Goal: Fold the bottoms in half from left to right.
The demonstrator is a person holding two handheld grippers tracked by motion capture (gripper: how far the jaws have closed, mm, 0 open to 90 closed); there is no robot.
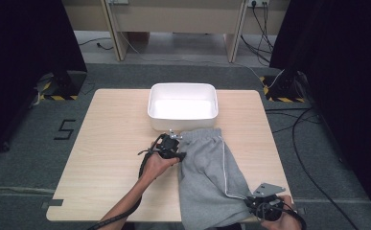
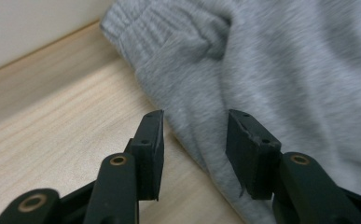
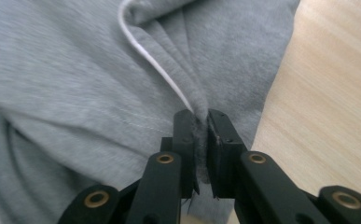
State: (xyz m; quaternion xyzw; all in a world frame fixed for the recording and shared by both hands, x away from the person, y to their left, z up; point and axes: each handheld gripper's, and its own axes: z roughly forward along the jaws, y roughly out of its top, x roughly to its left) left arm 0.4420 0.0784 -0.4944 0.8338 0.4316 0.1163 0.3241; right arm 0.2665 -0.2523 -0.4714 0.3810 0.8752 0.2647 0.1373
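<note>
Grey shorts [image 1: 207, 177] rumpled on table, waistband apparently toward far side.

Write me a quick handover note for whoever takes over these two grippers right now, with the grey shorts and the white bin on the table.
Right gripper: shut on a pinched fold of the grey shorts beside their white side stripe, near the table's front edge.
Left gripper: open, jaws straddling the shorts' left edge just below the waistband, not gripping.
White bin: behind the shorts at the table's far side, looks empty.
Done: one end of the shorts is secured.
Left: probably close the left gripper on the edge, then fold or lift the shorts, likely toward the bin.
</note>
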